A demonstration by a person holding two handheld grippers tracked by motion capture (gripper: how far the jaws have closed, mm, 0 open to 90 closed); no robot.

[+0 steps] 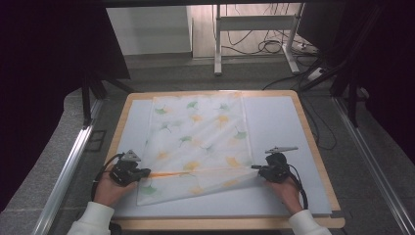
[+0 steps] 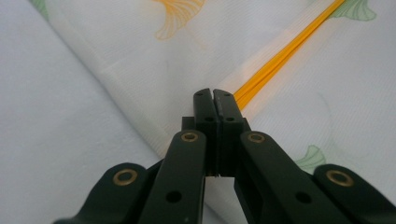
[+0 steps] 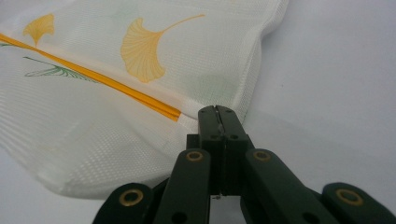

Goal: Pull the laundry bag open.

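White mesh bag [image 1: 200, 147] with ginkgo print, flat on the worktop [image 1: 274, 127].
Left gripper [image 1: 143, 172] and right gripper [image 1: 255, 167] are both clamped on its near edge, at opposite ends of the orange zipper [image 1: 195, 172].

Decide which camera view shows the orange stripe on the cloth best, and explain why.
The high view: the orange stripe runs whole across the cloth there. The left gripper view catches one stretch of it beyond the tongs; the right gripper view shows the end where it stops.
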